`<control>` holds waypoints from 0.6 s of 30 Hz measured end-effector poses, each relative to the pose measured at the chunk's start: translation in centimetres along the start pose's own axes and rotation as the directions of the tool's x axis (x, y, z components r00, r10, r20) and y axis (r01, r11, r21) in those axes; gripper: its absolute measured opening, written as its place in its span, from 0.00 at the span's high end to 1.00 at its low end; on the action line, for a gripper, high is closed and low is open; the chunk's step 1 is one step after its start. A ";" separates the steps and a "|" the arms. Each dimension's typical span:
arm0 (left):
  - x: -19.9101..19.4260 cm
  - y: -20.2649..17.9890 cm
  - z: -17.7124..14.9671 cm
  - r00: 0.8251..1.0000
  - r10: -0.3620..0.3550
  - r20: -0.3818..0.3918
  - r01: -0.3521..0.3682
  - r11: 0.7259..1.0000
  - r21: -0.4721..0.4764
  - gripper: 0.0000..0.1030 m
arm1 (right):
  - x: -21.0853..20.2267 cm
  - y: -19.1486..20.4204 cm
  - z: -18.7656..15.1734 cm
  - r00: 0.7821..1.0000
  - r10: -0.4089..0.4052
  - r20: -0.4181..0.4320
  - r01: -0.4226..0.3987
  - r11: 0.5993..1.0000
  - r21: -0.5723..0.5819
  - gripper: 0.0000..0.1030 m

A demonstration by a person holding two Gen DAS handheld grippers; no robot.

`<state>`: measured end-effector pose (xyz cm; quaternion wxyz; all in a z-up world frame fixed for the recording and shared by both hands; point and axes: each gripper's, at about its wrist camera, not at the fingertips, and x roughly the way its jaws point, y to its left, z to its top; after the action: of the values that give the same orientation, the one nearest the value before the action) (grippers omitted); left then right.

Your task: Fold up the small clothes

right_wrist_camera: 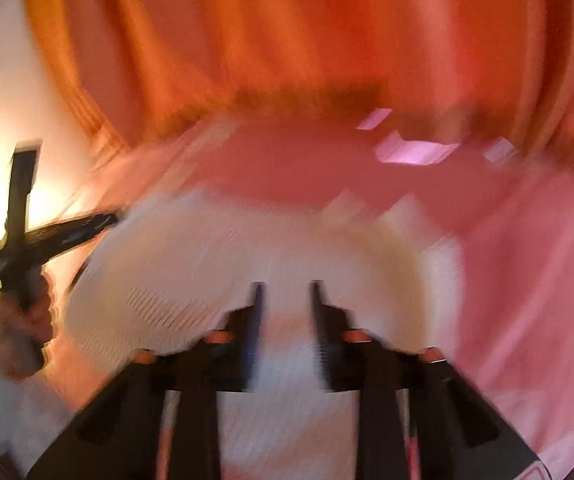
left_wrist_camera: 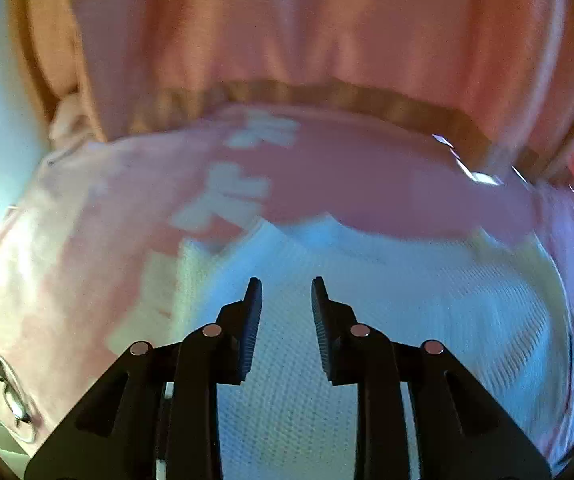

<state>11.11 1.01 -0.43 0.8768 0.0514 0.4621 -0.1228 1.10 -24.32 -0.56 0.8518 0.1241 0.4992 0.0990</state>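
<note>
The white knit garment [left_wrist_camera: 387,320] lies flat on the pink patterned bedcover [left_wrist_camera: 87,240], directly beneath both grippers. In the left wrist view it spreads from 6 o'clock out toward 3 o'clock, with its far edge at 12 o'clock of the fingertips.

The left gripper [left_wrist_camera: 287,292] hovers over the cloth with its jaws apart and nothing between them. The right gripper [right_wrist_camera: 287,292] also shows a gap between its jaws with nothing clamped, though that view is heavily blurred.

The garment's long axis appears to run from 9 to 3 o'clock, across both grippers. Neither gripper is clearly nearer. An orange curtain [left_wrist_camera: 287,20] hangs beyond the bed at 12 o'clock.
</note>
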 end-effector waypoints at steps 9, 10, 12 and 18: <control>3.1 -4.5 -3.7 0.993 0.091 -0.075 -0.077 0.983 0.169 0.65 | 2.7 -0.8 -0.4 0.996 -0.064 -0.059 0.063 0.998 -0.010 0.99; 3.3 -4.4 -3.6 0.992 0.109 -0.067 -0.096 0.981 0.167 0.54 | 3.1 -1.6 -0.2 0.992 -0.110 -0.067 0.109 0.994 -0.014 0.96; 4.0 -3.8 -3.1 0.989 0.132 -0.070 -0.121 0.982 0.147 0.46 | 4.2 -3.9 0.5 0.978 -0.178 -0.105 0.184 0.982 0.049 0.94; 3.5 -0.6 0.7 0.993 0.111 -0.036 -0.111 0.994 0.021 0.45 | 0.5 -7.7 3.0 0.972 -0.227 0.062 0.215 0.964 0.158 0.52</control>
<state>13.43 -0.30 -2.92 0.8731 0.0875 0.4734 -0.0772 4.32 -31.81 -1.88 0.8649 0.1352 0.4818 -0.0395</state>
